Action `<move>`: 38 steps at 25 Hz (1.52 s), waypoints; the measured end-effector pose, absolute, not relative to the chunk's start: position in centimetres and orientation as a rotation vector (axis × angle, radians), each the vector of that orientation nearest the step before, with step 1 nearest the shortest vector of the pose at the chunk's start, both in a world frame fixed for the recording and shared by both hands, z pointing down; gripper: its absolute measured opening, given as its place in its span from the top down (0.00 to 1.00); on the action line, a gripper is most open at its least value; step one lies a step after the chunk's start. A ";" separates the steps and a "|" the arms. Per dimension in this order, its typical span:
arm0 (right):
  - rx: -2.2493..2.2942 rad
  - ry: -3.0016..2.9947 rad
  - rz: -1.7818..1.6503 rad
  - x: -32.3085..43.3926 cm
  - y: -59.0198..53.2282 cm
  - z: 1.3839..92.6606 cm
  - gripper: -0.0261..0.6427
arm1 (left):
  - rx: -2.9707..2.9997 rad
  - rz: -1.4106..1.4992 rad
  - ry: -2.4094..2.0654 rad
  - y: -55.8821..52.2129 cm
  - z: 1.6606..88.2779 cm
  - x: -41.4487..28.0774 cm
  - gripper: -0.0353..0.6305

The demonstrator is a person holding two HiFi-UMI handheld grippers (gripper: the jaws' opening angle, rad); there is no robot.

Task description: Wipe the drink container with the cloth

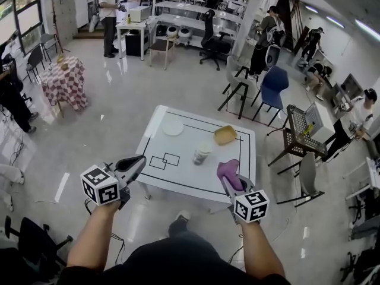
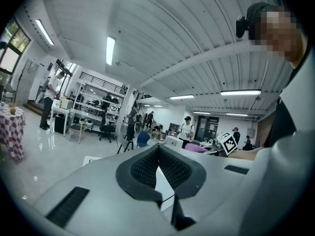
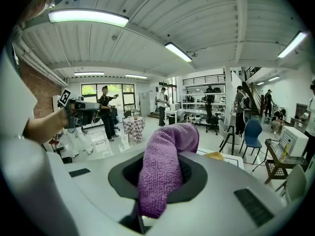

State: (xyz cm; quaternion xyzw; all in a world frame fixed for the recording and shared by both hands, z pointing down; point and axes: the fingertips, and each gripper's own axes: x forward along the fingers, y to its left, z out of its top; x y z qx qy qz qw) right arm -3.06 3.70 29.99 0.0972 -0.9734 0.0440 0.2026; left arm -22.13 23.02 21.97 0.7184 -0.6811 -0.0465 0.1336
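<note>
Closest to the person, both grippers are held out in front of the body, short of the white worktop [image 1: 178, 180]. The left gripper [image 1: 140, 160] has its jaws pressed together with nothing between them. The right gripper [image 1: 230, 186] pinches a purple cloth [image 1: 228, 170]. The cloth's long axis runs on along the gripper's line, away from the person and toward the worktop. Its free end curls over at the top. Farther out, near the middle of the worktop, the drink container [image 1: 201, 154] stands upright, well apart from the cloth and both grippers. Beyond it lie a yellow bowl [image 1: 225, 135] and, to its left, a white plate [image 1: 173, 127].
</note>
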 end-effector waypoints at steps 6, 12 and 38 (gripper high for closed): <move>0.288 -2.730 0.131 -2.7 2.7 29.5 0.84 | 2.117 -0.088 -1.921 20.9 22.5 -20.8 0.91; 0.303 -2.733 0.144 -3.0 0.7 30.6 0.84 | 2.139 -0.064 -1.895 17.9 23.3 -21.3 0.91; 0.366 -2.666 0.265 -12.7 -16.4 36.5 0.84 | 2.190 0.058 -1.759 -3.3 27.6 -31.4 0.91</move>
